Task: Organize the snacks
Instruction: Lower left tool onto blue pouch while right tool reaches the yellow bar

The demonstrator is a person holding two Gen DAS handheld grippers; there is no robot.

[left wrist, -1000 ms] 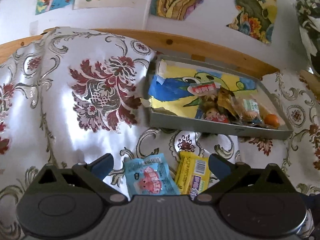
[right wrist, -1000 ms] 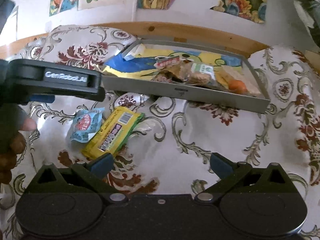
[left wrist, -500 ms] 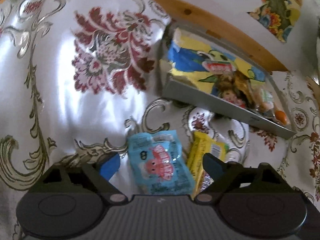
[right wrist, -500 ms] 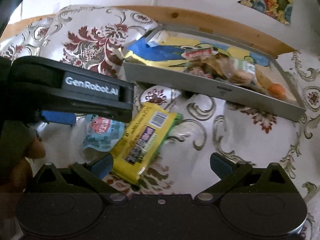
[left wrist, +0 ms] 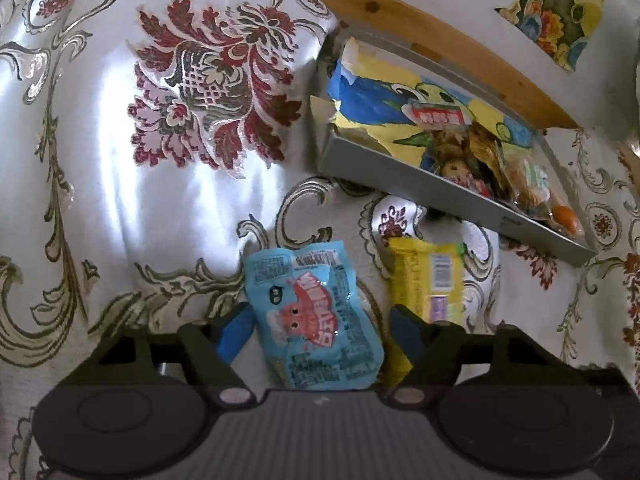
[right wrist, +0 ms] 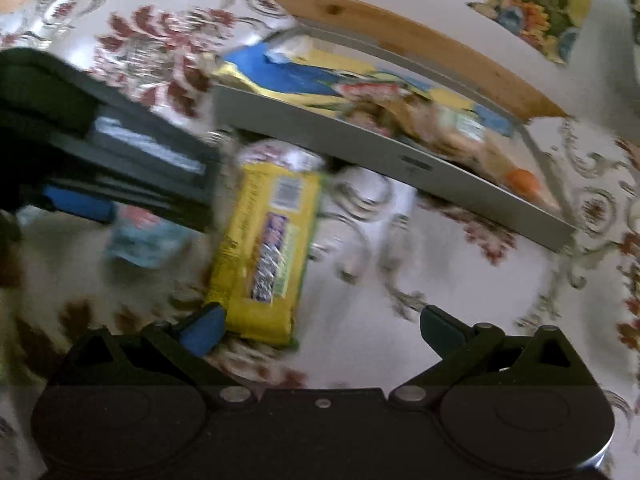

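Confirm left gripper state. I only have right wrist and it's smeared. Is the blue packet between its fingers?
Observer: Yes. In the left wrist view the blue packet lies flat between the fingers of the left gripper. The jaws are open and not yet closed on it.
Operator: Is the far finger clear of the yellow pack?
Observer: No. The right-hand finger overlaps the near end of the yellow pack, which lies right beside the blue packet.
Operator: Which face of the packet is up?
Observer: The printed one, with a pink cartoon figure and red lettering.
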